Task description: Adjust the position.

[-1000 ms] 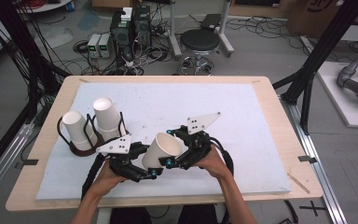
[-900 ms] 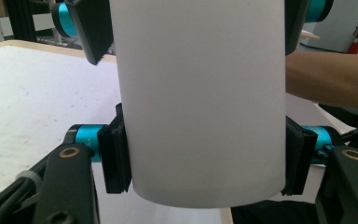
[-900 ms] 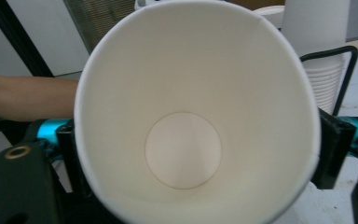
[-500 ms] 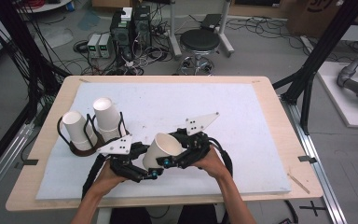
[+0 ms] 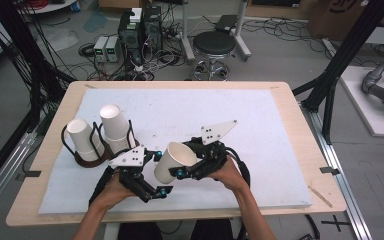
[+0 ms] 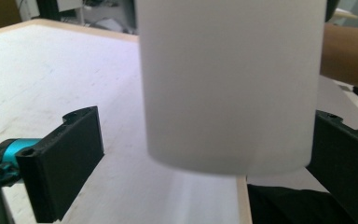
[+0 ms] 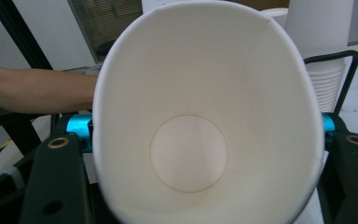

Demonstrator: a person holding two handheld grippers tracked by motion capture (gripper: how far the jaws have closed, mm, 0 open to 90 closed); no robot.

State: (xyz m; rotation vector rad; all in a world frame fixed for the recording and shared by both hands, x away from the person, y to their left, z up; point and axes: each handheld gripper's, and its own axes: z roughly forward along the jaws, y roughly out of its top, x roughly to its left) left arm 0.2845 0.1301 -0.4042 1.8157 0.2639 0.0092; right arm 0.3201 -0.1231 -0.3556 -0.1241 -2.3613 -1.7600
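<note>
High view: white paper cup (image 5: 172,162) is held in the air low over the white surface (image 5: 270,150), near the front edge, mouth tilted toward the right hand. Right gripper (image 5: 184,160) grips it near the rim. Left gripper (image 5: 159,173) brackets its base. Looks like a hand-over from left to right, probably after pulling the cup off the cup stacks (image 5: 115,125) in the black wire holder (image 5: 87,161) at the left.

Left gripper view: the cup (image 6: 228,84) wall hangs between the fingers (image 6: 60,163). They are released and have just been opening. There is a clear gap on one side; the other finger sits just at the cup's edge, contact unclear. The cup no longer depends on this hand.

Right gripper view: looks straight into the cup (image 7: 200,116). The fingers (image 7: 56,182) are clenched on it, one on each side, and have just been closing. The rim is squeezed oval, so the grip is firm. A stack of cups (image 7: 321,46) stands behind.

Writing: none readable. The cups are plain white, with no logo or label.
</note>
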